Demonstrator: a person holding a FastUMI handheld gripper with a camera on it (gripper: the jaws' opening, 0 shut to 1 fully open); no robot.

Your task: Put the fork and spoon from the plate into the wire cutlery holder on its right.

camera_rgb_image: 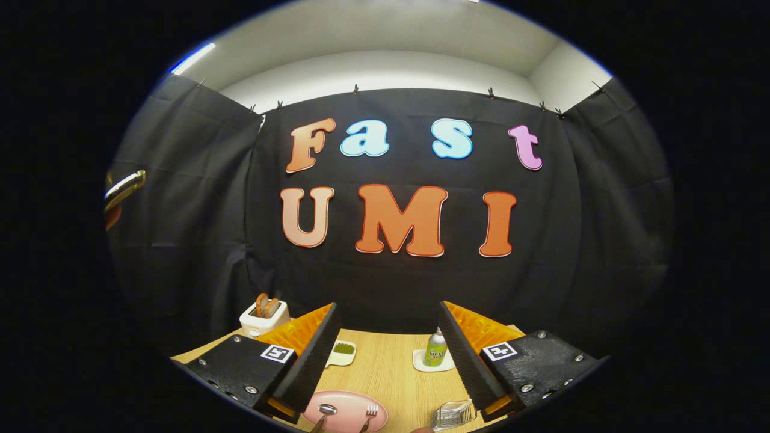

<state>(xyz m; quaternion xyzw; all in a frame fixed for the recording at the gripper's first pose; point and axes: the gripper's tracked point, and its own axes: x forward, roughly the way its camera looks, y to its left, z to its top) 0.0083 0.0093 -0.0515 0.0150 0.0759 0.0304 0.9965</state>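
A pink plate [346,404] lies on the wooden table, low between my fingers and nearer the left one. On it rest a spoon [325,411] to the left and a fork [370,412] to the right, both with heads pointing away from me. The wire cutlery holder [453,414] stands to the plate's right, close below the right finger. My gripper [388,352] hovers high above them, open wide, with nothing between the fingers [313,355].
A white toaster [263,317] with two bread slices sits at the table's far left. A small white dish [343,352] holding something green and a green can [435,350] on a white coaster stand further back. The booth's black cloth closes the rear.
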